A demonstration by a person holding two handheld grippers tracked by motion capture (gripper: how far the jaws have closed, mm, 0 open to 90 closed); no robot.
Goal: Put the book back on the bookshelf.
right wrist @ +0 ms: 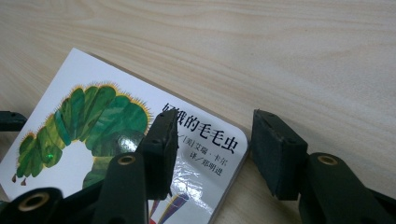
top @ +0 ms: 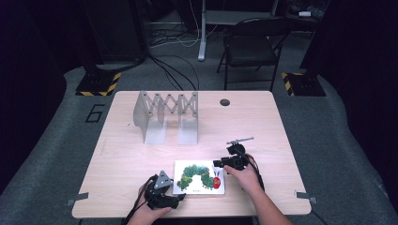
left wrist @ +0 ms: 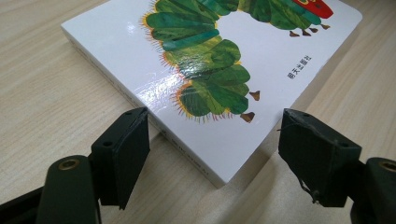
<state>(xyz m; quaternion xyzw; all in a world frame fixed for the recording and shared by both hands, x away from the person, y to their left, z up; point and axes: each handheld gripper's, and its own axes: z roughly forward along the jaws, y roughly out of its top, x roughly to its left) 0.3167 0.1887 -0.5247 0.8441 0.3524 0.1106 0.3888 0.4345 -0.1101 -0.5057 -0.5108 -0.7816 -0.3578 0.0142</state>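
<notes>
A white board book [top: 199, 177] with a green caterpillar on its cover lies flat near the table's front edge. My left gripper [top: 180, 198] sits at the book's near left corner. In the left gripper view its jaws [left wrist: 215, 116] stand wide on either side of that corner of the book [left wrist: 210, 70], and the pads do not press on it. My right gripper [top: 218, 164] is at the book's far right corner. In the right gripper view one jaw [right wrist: 212, 119] hovers over the cover [right wrist: 93, 126] and the other stands beside the edge over bare wood, with nothing gripped.
A grey metal accordion rack [top: 166, 117] stands at the back left of the wooden table [top: 281, 140]. A small metal rod-like piece [top: 239, 139] lies just behind my right gripper. A cable hole [top: 225, 102] is near the far edge, with a folding chair [top: 253, 47] beyond.
</notes>
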